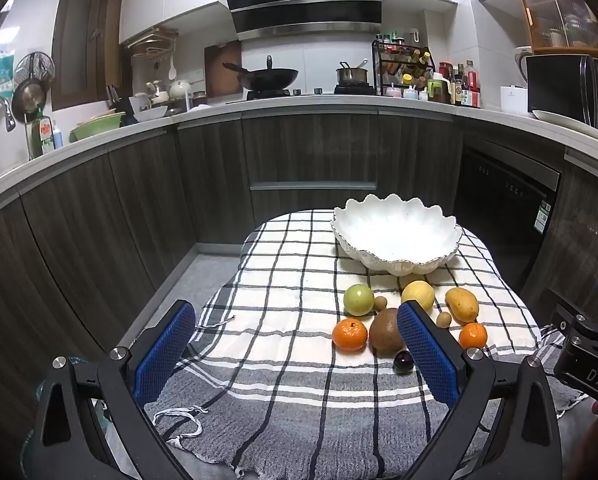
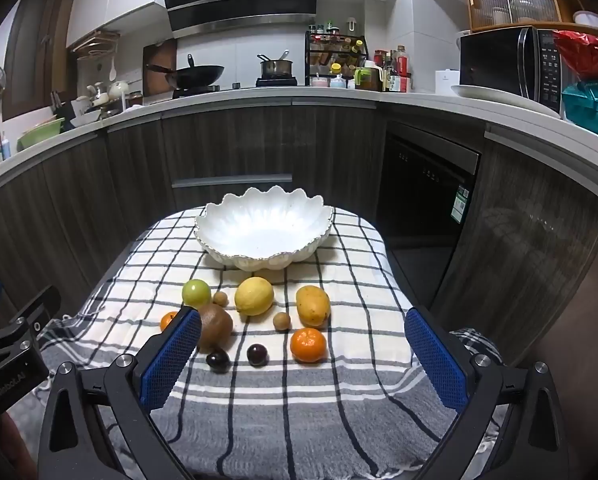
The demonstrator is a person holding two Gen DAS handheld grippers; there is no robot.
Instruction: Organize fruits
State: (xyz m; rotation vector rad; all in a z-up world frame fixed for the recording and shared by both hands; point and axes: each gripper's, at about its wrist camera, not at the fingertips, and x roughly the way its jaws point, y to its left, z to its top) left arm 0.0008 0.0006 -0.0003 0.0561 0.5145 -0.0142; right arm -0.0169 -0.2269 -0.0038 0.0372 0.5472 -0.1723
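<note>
Both the left tool [image 1: 297, 354] and the right tool [image 2: 303, 360] hover wide open, holding nothing. On the checked cloth [image 2: 299, 408], lemon [image 2: 254, 296], mango [image 2: 313, 306], kiwi [image 2: 215, 326] and tangerine [image 2: 308, 345] lie loose. The white scalloped bowl [image 2: 265, 230] sits just behind them.

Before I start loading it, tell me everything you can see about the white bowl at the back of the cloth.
The white bowl is wide and shallow, with a scalloped, petal-like rim edged in a thin gold-looking line and a ribbed outer wall. It looks like glazed ceramic. It stands upright and empty at the far end of the checked cloth, behind the fruit. Only the cloth touches it; the nearest fruit, the lemon, lies just in front, seemingly apart from it. Neither pair of tongs is near it.
</note>
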